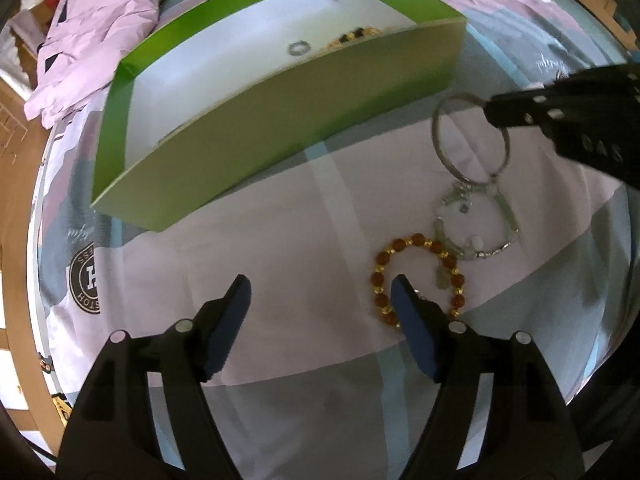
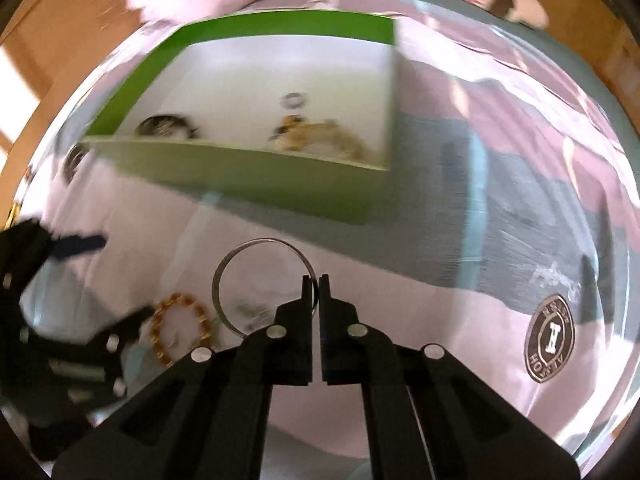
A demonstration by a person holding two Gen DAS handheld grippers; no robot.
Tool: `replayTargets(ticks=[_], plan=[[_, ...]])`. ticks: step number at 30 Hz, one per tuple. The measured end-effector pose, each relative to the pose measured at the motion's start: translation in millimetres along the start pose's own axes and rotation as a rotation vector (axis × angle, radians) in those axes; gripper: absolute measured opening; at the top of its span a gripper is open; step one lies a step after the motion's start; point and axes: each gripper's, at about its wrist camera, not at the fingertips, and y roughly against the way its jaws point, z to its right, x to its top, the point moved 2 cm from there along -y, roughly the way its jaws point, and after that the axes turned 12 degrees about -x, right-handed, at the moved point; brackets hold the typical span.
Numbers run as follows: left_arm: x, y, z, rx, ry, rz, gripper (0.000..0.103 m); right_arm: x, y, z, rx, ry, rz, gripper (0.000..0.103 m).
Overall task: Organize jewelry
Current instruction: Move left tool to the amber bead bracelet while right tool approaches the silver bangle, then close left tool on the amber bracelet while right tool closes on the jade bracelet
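A green box (image 1: 280, 128) with a white inside lies on the bed; it also shows in the right wrist view (image 2: 256, 184). In it lie a small ring (image 1: 299, 47), a beaded bracelet (image 2: 320, 136) and a dark piece (image 2: 164, 126). My right gripper (image 2: 316, 280) is shut on a silver bangle (image 2: 240, 256), held above the bedsheet in front of the box; the bangle also shows in the left wrist view (image 1: 444, 152). My left gripper (image 1: 320, 292) is open and empty, next to an amber bead bracelet (image 1: 416, 248). A pale green bracelet (image 1: 476, 236) lies beside it.
The patterned bedsheet (image 1: 280, 264) carries a round logo (image 1: 86, 280). A crumpled pink cloth (image 1: 96, 32) lies beyond the box at the left. A wooden floor (image 2: 48, 32) shows past the bed edge.
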Motion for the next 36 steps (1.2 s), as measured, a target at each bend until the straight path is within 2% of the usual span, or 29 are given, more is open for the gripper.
replayTargets(ticks=[3, 6, 8, 9, 13, 14, 21, 24, 26, 30, 33, 35, 36], plan=[[-1.8, -12.9, 1.7, 0.012, -0.016, -0.032, 0.074, 1.9, -15.6, 6.5, -0.019, -0.019, -0.032, 0.004], [-2.0, -16.3, -3.3, -0.001, 0.01, -0.037, 0.075, 3.2, -21.1, 6.2, -0.023, -0.029, -0.05, 0.005], [-0.9, -16.0, -8.3, 0.007, 0.028, -0.04, 0.06, 2.9, -17.3, 6.2, -0.012, -0.034, -0.039, 0.021], [0.2, -15.3, -13.8, 0.017, 0.041, -0.04, 0.052, 3.0, -14.4, 7.7, -0.004, -0.036, -0.027, 0.024], [2.2, -10.6, -45.9, 0.044, 0.147, -0.038, 0.026, 0.6, -2.3, 2.6, 0.047, 0.002, -0.001, 0.025], [2.4, -7.9, -55.3, 0.038, 0.178, -0.036, 0.024, -1.0, -0.6, -3.7, 0.069, 0.028, 0.0, 0.025], [1.3, 11.9, -90.9, -0.016, 0.279, -0.003, 0.026, -19.5, 0.4, -39.9, 0.114, 0.175, -0.007, 0.025], [3.9, 8.3, -95.3, -0.01, 0.273, -0.013, 0.033, -22.0, -4.0, -53.2, 0.159, 0.18, -0.009, 0.025], [0.3, 2.8, -90.3, -0.012, 0.253, -0.034, 0.033, -20.0, -11.2, -60.4, 0.174, 0.168, -0.009, 0.025], [1.6, -8.1, -79.8, 0.01, 0.206, -0.061, 0.048, -21.3, -22.9, -72.5, 0.118, 0.183, 0.007, 0.026], [0.7, -12.3, -75.3, 0.032, 0.182, -0.067, 0.046, -22.9, -18.2, -78.4, 0.073, 0.219, 0.039, 0.029], [0.7, -12.0, -72.7, 0.023, 0.173, -0.066, 0.037, -22.3, -17.3, -77.9, 0.057, 0.22, 0.051, 0.037], [0.3, -12.0, -71.2, 0.008, 0.175, -0.064, 0.032, -21.6, -17.6, -76.2, 0.055, 0.211, 0.052, 0.038]])
